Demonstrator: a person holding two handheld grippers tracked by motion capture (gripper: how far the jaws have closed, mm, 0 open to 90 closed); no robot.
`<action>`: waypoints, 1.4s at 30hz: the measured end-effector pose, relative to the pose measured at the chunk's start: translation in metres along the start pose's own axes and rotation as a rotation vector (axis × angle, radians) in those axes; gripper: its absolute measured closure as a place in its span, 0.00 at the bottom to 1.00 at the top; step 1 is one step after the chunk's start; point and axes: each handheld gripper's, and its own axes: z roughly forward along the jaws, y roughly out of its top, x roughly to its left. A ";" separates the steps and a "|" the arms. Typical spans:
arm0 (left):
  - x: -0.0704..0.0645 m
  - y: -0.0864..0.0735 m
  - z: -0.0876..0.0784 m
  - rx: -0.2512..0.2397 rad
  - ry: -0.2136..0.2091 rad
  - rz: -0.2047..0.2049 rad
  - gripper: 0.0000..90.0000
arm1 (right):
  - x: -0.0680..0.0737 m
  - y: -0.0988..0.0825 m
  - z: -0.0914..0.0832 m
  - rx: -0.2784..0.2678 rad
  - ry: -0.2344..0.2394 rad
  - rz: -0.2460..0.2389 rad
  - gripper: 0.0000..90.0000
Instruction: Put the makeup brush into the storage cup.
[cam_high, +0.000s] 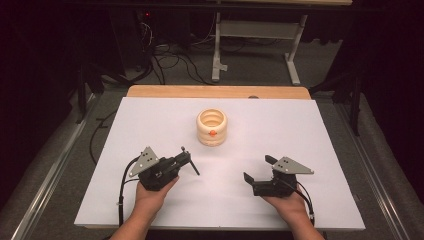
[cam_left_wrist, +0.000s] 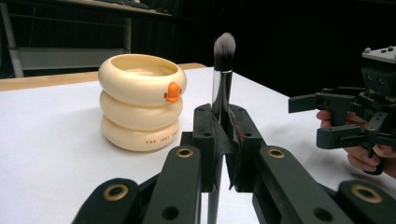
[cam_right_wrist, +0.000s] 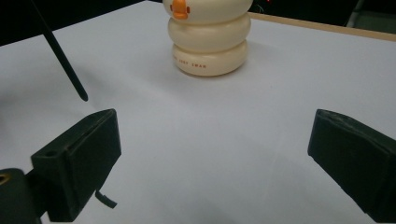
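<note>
A cream holder (cam_high: 211, 127) shaped like three stacked rings, with a small orange beak, stands at the middle of the white board (cam_high: 310, 130). My left gripper (cam_high: 186, 159) is shut on a makeup brush (cam_high: 191, 162) at the near left. In the left gripper view the brush (cam_left_wrist: 223, 70) stands upright between the pads, grey bristles up, and the holder (cam_left_wrist: 140, 102) is to its left. My right gripper (cam_high: 258, 169) is open at the near right, with nothing between its jaws. From the right gripper view the holder (cam_right_wrist: 209, 37) is ahead and the brush's dark handle tip (cam_right_wrist: 60, 53) hangs at the left.
A wooden table edge (cam_high: 215, 91) shows beyond the white board. A white desk frame (cam_high: 257, 45) and loose cables (cam_high: 170, 62) are on the floor farther back. Metal rails (cam_high: 55, 170) run along both sides of the table.
</note>
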 end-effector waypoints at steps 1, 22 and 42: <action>0.000 0.000 0.000 0.000 0.002 0.001 0.92 | -0.001 0.000 -0.001 0.000 -0.004 0.000 0.03; -0.001 0.002 -0.003 -0.013 0.044 0.026 0.92 | -0.016 -0.007 -0.012 -0.011 -0.041 0.038 0.01; -0.006 0.024 0.009 -0.028 0.069 0.009 0.92 | -0.017 -0.009 -0.011 -0.011 -0.040 0.027 0.01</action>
